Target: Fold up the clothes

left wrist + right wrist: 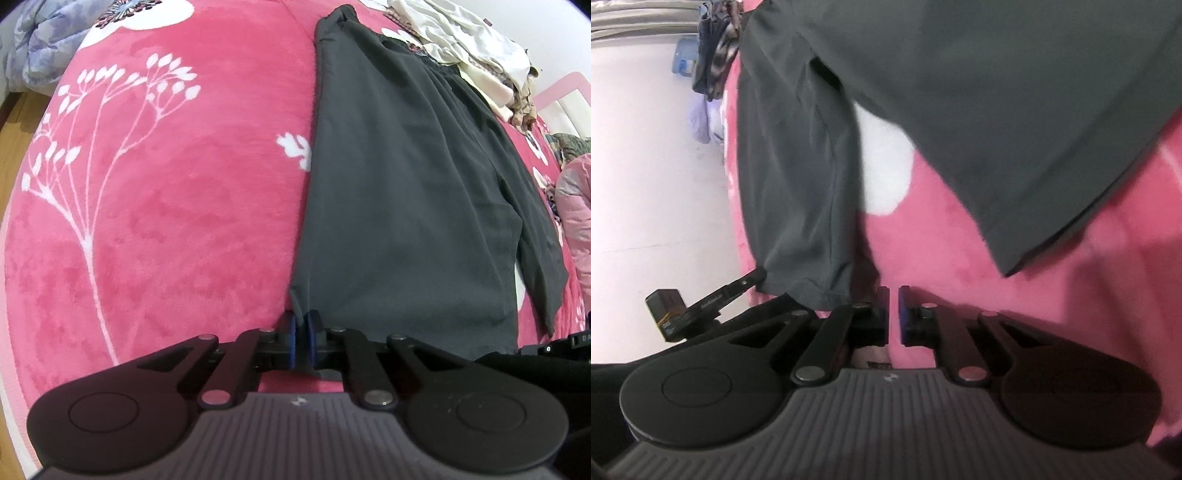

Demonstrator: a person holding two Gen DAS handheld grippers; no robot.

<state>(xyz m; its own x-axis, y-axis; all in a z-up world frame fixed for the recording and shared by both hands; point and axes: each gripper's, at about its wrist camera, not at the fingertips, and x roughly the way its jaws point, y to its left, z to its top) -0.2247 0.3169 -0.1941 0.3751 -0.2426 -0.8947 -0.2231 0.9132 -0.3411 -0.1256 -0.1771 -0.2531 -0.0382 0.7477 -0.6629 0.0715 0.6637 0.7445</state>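
Note:
A dark grey long-sleeved garment (399, 184) lies spread flat on a pink blanket with white flowers (166, 221). My left gripper (303, 325) is shut on the near left corner of its hem, with the cloth pinched between the blue pads. In the right wrist view the garment's body (997, 92) fills the top, and its sleeve (798, 184) hangs down along the bed's edge. My right gripper (894, 310) sits just below the sleeve's cuff, over the pink blanket (1071, 277). Its pads stand almost together with nothing between them.
A pile of pale clothes (472, 55) lies beyond the garment at the far right. A blue-grey quilt (37, 48) is at the far left, above a wooden floor (18, 122). A pink padded thing (576, 206) is at the right edge. Pale floor (646, 184) lies beside the bed.

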